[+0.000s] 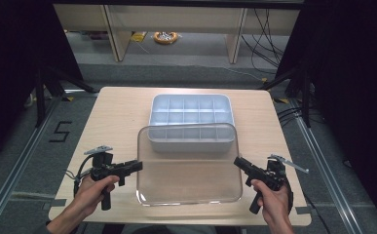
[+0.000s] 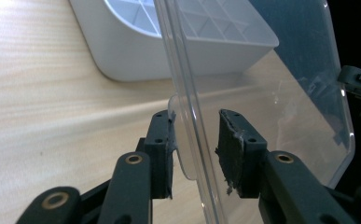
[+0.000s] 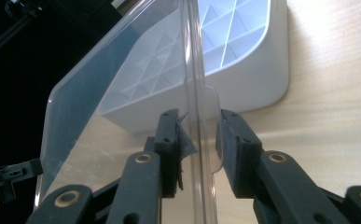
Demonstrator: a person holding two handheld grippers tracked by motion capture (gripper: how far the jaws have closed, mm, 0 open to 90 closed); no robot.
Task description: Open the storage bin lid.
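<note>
A clear plastic lid (image 1: 191,170) hangs tilted between my two grippers, and its far edge overlaps the front of a white compartment tray (image 1: 191,109) on the wooden table (image 1: 118,117). My left gripper (image 1: 138,165) is shut on the lid's left rim. In the left gripper view the jaws (image 2: 194,128) straddle the rim and its small tab, with the lid (image 2: 281,102) and the tray (image 2: 131,51) beyond. My right gripper (image 1: 236,161) is shut on the right rim. In the right gripper view its jaws (image 3: 199,123) bracket the lid (image 3: 99,121) in front of the tray (image 3: 243,65).
The tray's compartments look empty. Bare tabletop lies to the left and right of the tray. Beyond the table's far edge are a floor with cables, stand legs and the legs of a wooden bench.
</note>
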